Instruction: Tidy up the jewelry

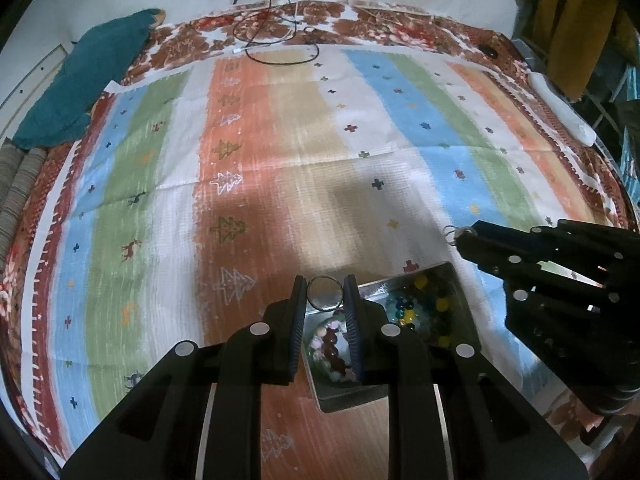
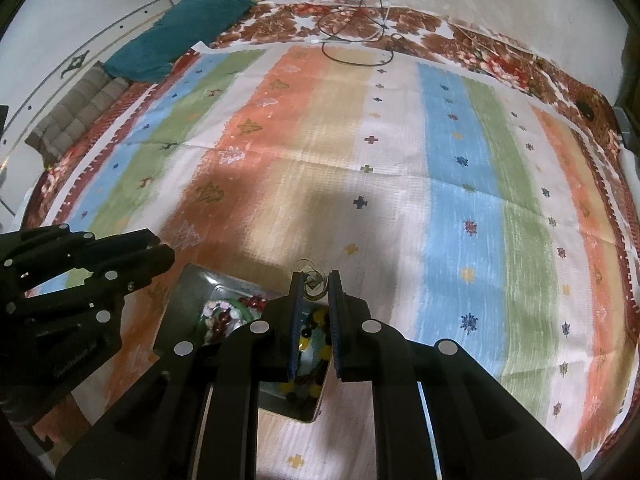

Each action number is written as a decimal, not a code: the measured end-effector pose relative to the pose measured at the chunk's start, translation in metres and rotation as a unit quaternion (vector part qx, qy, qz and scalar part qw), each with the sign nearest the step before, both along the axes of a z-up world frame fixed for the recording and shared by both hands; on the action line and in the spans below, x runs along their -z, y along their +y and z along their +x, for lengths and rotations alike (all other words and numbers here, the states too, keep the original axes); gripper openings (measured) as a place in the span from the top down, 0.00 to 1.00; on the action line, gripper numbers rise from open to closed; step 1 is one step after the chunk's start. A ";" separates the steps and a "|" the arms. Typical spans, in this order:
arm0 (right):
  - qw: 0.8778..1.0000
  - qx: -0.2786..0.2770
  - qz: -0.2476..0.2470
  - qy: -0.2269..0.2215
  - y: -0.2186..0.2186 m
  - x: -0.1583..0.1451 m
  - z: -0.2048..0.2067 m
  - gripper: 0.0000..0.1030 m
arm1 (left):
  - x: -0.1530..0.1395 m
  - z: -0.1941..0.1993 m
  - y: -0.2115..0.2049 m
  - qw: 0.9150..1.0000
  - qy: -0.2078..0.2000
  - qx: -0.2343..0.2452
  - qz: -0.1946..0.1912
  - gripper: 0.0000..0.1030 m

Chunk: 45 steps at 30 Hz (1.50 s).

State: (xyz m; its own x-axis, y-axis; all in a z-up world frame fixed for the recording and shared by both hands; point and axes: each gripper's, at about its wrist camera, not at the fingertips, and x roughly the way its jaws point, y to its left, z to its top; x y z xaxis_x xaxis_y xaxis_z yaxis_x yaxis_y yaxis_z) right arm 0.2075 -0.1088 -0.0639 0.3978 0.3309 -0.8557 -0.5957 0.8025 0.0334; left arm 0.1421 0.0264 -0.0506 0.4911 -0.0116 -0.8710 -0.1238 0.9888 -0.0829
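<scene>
Far left, a teal cloth [image 1: 84, 80] is bunched at the edge of the striped sheet [image 1: 280, 140]; black cables [image 1: 276, 46] are looped at the sheet's far edge.

The left gripper [image 1: 325, 294] is closed narrow on a thin metal ring [image 1: 324, 293], which is pinched upright between the pads. Directly below it, a metal tray [image 1: 400, 284] is seen on the sheet, with a pink-and-maroon bead bracelet [image 1: 330, 348] in its left part and mixed coloured beads [image 1: 424, 308] in its right part.

The right gripper [image 2: 315, 280] is nearly shut on small wire rings [image 2: 312, 278], clamped at the fingertips above the tray's right part. Both grippers are held clear of the tray, near each other.
</scene>
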 end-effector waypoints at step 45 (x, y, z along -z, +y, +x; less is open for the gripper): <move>0.999 -0.011 0.047 -0.009 -0.037 -0.020 -0.062 0.53 | -0.019 -0.059 -0.003 0.999 -0.035 -0.006 -0.033 0.53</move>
State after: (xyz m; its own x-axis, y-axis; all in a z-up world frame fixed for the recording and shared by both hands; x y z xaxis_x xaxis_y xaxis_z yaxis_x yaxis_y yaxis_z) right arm 0.1460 -0.1458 -0.0441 0.4054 0.4176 -0.8132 -0.6140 0.7834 0.0962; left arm 0.0835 0.0229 -0.0315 0.5506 -0.0618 -0.8325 -0.1279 0.9792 -0.1573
